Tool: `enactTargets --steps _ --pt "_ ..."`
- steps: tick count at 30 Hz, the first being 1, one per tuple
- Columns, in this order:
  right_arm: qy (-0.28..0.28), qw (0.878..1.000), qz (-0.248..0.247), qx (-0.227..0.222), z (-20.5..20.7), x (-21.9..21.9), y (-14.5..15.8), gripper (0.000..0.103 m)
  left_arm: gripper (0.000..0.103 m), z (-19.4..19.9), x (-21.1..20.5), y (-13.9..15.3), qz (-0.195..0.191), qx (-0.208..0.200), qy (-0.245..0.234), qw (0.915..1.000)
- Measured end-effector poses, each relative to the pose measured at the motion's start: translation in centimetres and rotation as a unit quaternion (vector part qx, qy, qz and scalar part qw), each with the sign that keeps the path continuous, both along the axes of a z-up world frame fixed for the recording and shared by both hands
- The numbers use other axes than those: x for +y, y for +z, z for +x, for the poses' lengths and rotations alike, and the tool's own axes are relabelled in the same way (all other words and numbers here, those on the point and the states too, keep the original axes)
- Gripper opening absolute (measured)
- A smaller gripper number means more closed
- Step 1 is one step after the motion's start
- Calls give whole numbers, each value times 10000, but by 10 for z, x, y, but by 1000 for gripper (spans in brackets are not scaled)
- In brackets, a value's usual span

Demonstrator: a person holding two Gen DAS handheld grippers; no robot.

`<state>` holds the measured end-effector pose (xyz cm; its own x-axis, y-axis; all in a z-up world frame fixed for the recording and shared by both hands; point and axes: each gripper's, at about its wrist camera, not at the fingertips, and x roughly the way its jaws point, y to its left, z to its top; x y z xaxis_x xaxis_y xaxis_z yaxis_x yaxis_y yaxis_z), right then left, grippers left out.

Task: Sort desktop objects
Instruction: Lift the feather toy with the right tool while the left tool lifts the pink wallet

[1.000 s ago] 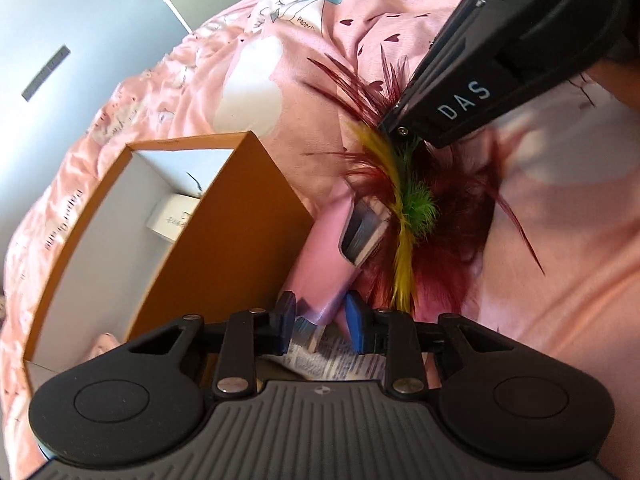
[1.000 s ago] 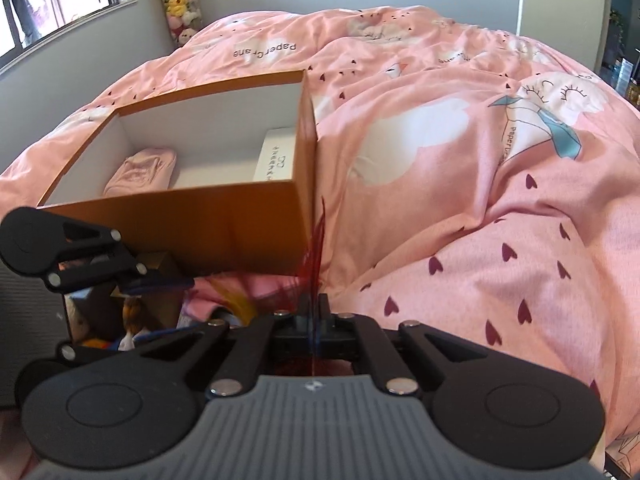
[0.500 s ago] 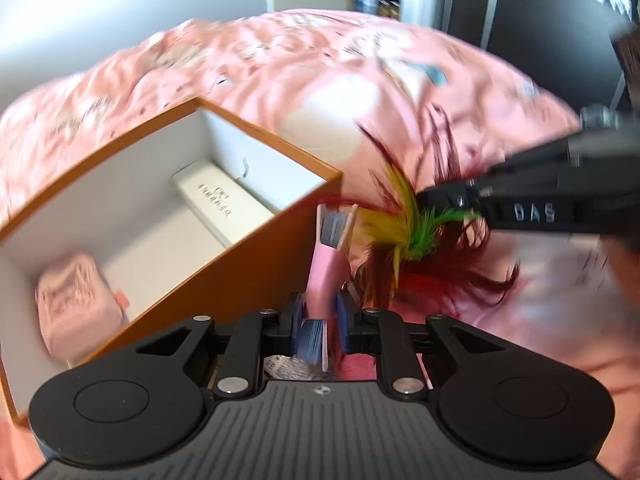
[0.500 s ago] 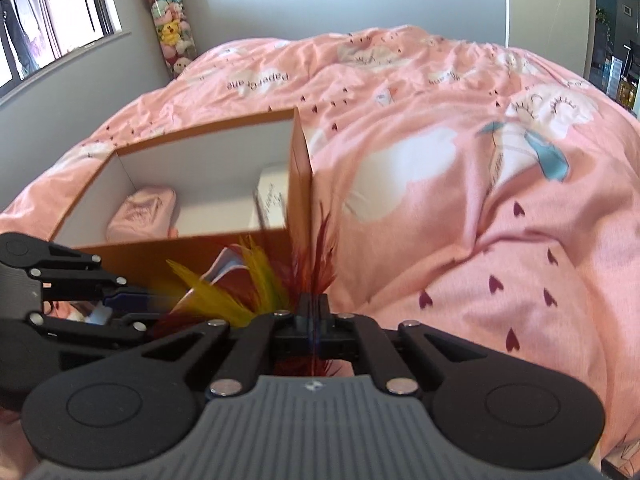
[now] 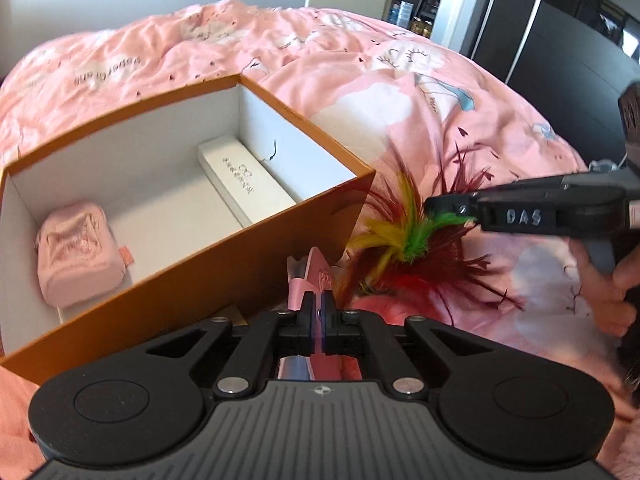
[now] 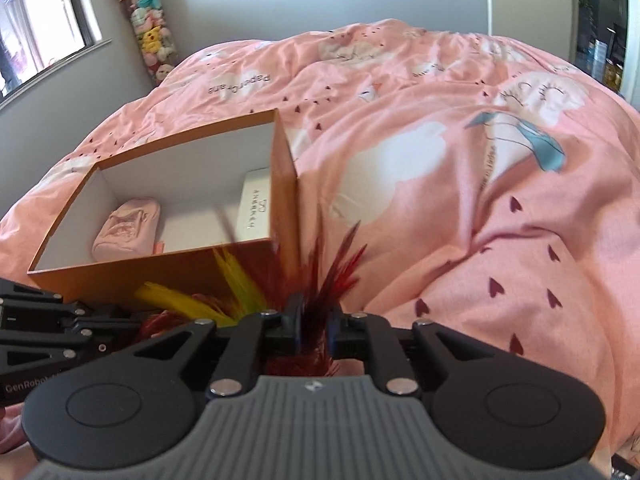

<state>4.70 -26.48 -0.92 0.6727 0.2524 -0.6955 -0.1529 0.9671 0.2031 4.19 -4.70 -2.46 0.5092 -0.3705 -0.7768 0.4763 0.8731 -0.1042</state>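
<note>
My left gripper (image 5: 318, 300) is shut on a flat pink packet (image 5: 316, 276), held edge-on just outside the near wall of the orange box (image 5: 224, 280). Right of it lies a feather toy (image 5: 404, 240) of red, yellow and green plumes. My right gripper (image 5: 434, 202) reaches in from the right, tips at the green tuft. In the right wrist view that gripper (image 6: 314, 320) has its jaws opening, red feathers (image 6: 320, 272) loose between them. The box (image 6: 284, 184) holds a pink pouch (image 5: 80, 252) and a white case (image 5: 244, 178).
Everything rests on a rumpled pink duvet (image 6: 460, 200) that rises behind the box. A hand (image 5: 608, 280) grips the right tool's handle. A column of plush toys (image 6: 154, 40) stands by the window, and dark wardrobe doors (image 5: 560, 40) lie beyond the bed.
The left gripper closed on the pink packet, rolled and lifted it beside the box. The right gripper's jaws, shut on the feathers before, have parted.
</note>
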Motion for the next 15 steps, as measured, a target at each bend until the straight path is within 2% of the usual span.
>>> enactTargets --steps 2,3,4,8,13,15 --pt "-90 9999 67 1 -3 -8 1 30 8 -5 -4 0 156 -190 -91 9997" --pt "-117 9999 92 -2 -5 -12 2 31 12 -6 -5 1 209 -259 -118 9994" --pt "-112 9999 110 1 -7 -14 2 32 21 -7 -6 1 270 -317 -146 9990" --pt "189 9997 135 64 -16 -15 4 42 35 -8 -7 0 413 -356 -257 9982" --pt "643 9977 -12 190 -16 2 -6 52 46 -1 -12 -11 666 -231 -300 9971" --pt "704 9972 -138 214 -13 9 -10 59 47 2 -12 -15 708 -146 -240 9971"
